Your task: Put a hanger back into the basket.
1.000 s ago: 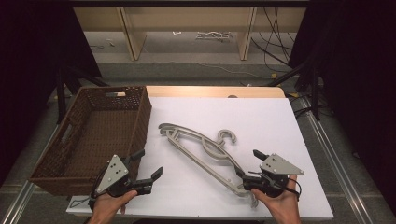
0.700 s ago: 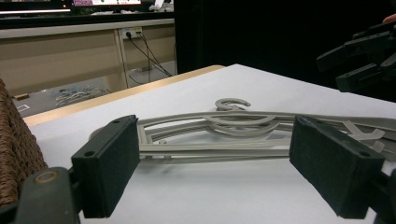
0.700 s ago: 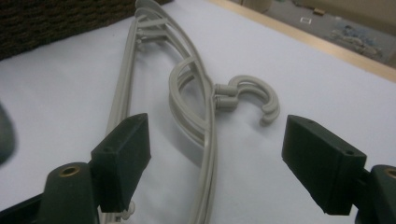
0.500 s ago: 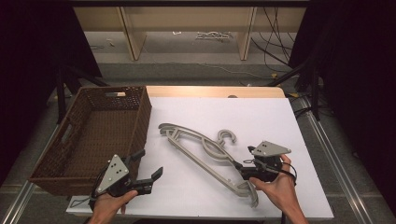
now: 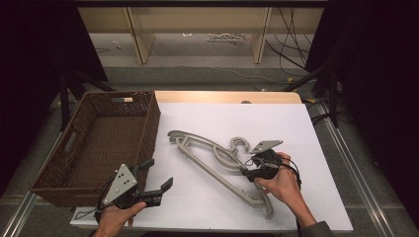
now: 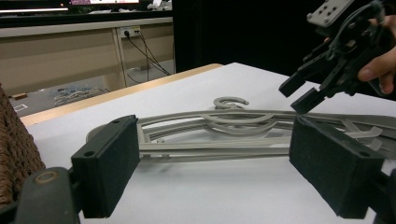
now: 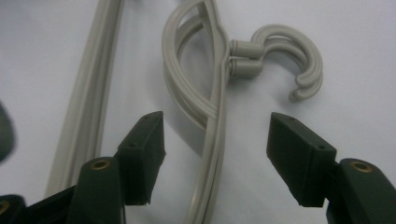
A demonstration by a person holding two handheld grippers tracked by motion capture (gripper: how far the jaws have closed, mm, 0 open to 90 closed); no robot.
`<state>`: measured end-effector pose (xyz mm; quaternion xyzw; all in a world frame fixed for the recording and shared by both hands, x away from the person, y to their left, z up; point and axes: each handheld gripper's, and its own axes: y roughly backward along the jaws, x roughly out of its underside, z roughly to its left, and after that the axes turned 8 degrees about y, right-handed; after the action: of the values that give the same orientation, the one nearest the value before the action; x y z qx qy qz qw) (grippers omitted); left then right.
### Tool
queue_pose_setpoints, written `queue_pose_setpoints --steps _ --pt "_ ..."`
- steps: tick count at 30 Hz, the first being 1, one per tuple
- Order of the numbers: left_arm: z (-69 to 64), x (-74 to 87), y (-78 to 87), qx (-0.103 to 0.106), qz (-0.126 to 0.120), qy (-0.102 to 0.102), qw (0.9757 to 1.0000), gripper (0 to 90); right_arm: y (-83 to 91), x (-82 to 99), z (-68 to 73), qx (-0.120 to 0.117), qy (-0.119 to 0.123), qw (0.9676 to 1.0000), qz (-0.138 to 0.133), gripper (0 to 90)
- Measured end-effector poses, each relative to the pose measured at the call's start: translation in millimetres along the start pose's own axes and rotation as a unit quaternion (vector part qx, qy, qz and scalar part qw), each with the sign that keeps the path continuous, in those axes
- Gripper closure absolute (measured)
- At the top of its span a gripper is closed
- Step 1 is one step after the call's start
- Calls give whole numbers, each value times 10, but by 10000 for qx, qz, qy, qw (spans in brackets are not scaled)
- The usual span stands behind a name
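Grey plastic clothes hangers (image 5: 217, 165), stacked as a pair, lie on the white worktop (image 5: 306, 128) beside the brown wicker basket (image 5: 89, 143).
Right tool (image 7: 215, 140), jaws just closing, straddles their upper arm without pinching yet; it may catch only one hanger. Left tool (image 5: 154, 178) gapes empty. No readable writing.

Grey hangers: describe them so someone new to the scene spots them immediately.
On the white table, right of the brown wicker basket, the grey hangers lie flat, stacked together and running diagonally. Their curled hooks point away from the basket, beside the right gripper, whose jaws, just closing, straddle one arm without pressing. Nothing else there is pale grey plastic.
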<state>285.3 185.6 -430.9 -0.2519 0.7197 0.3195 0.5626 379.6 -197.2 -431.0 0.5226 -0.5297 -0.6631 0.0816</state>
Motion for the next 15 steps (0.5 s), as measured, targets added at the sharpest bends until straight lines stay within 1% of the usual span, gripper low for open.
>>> queue_pose_setpoints --steps 2,3,4,6,7,8,9,10,11,12,13,15 --pt "3 1 2 3 13 -11 10000 157 -46 -6 -24 -69 13 9999 81 458" --pt "5 -1 2 2 -1 -9 10000 157 -63 -9 -49 -104 87 9998 112 468" --pt "6 -2 0 5 -1 -13 10000 157 -75 -13 -49 -130 33 9998 177 475" --pt "5 0 0 3 9 -13 10000 156 -93 -19 -57 -141 43 9997 193 488" --pt "5 2 0 -3 20 -30 10000 156 -123 -29 -55 -140 58 9994 310 519" --pt "2 0 -1 -1 1 -9 10000 156 -135 -36 -50 -163 -22 9991 400 532" --pt "0 0 -1 -2 -4 2 10000 156 -156 -34 -75 -237 147 9992 292 547" --pt "0 0 -1 -2 -4 2 10000 156 -157 -38 -69 -230 46 9990 393 567" --pt "0 4 -5 10 -21 2 10000 156 -157 -38 -69 -230 46 9990 393 567" --pt "2 3 -1 -4 20 -35 10000 156 -187 -40 -76 -215 56 9987 450 600" --pt "2 3 -1 -4 20 -35 10000 155 -187 -40 -76 -215 56 9987 450 600" --pt "3 0 -3 -1 0 -25 10000 156 -218 -48 -87 -206 -10 9985 511 629"
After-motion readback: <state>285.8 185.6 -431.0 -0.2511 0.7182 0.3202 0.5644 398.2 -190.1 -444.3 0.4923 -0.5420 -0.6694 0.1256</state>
